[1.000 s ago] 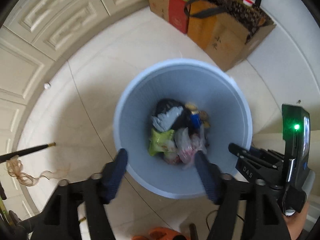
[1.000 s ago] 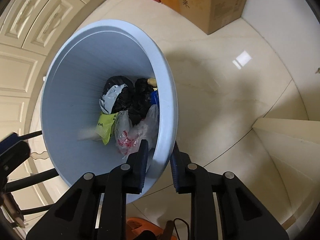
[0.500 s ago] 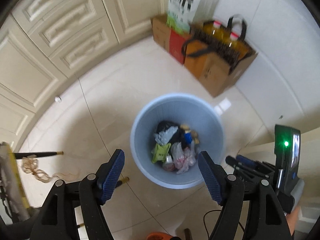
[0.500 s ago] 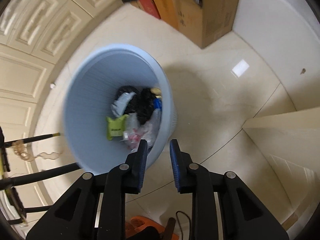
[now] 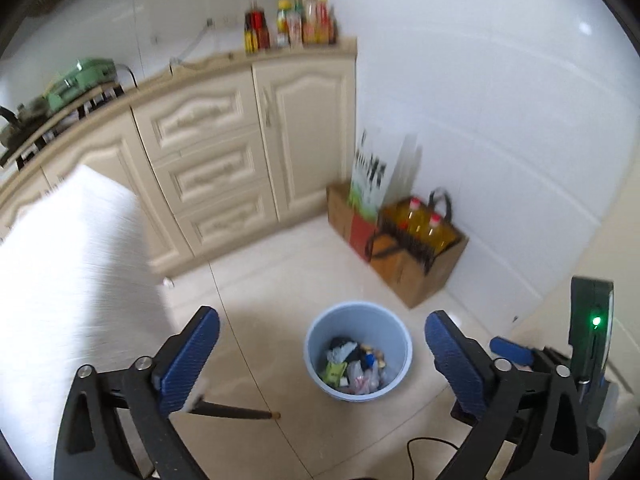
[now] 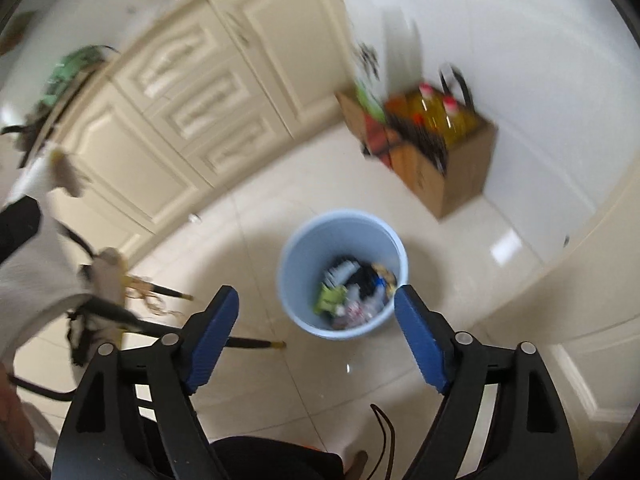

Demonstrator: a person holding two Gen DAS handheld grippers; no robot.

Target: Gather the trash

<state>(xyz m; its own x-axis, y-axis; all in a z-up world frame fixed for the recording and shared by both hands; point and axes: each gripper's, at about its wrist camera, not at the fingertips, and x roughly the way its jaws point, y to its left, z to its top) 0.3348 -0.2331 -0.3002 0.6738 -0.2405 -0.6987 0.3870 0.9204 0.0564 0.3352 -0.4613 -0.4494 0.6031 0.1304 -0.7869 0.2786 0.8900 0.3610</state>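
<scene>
- Pale blue round plastic waste bin [image 5: 358, 350]: stood upright on the cream tiled floor [image 5: 280, 280], apart from both tongs. A second ago its rim was pinched between the right pads and it filled both views; now it is seen small and whole, well below.
- Bin contents [image 6: 354, 288]: black bag, green wrapper, clear and white plastic scraps, heaped at the bottom, unchanged from the earlier frames.
- Left gripper [image 5: 320, 364]: blue ribbed pads spread wide, jaws opening, nothing between them. The bin is seen between and beyond the two pads, a little right of centre.
- Right gripper [image 6: 316, 340]: jaws opening, the earlier rim hold released, nothing between the pads. The bin is seen between them, far down, nearer the right pad in the view.
- Judgement: the bin is set down and let go, and both tongs are drawn up and back; this stage of collecting appears closed, with further trash presumably to be sought elsewhere.
- Brown cardboard box with yellow oil bottles [image 5: 420, 256]: on the floor at the far right, against the white tiled wall.
- Cream panelled kitchen cabinets [image 5: 224, 168]: far left, bottles lined on the counter.
- Dark thin rod with brass tip [image 5: 236, 412]: lying on the floor, near left of the bin.
</scene>
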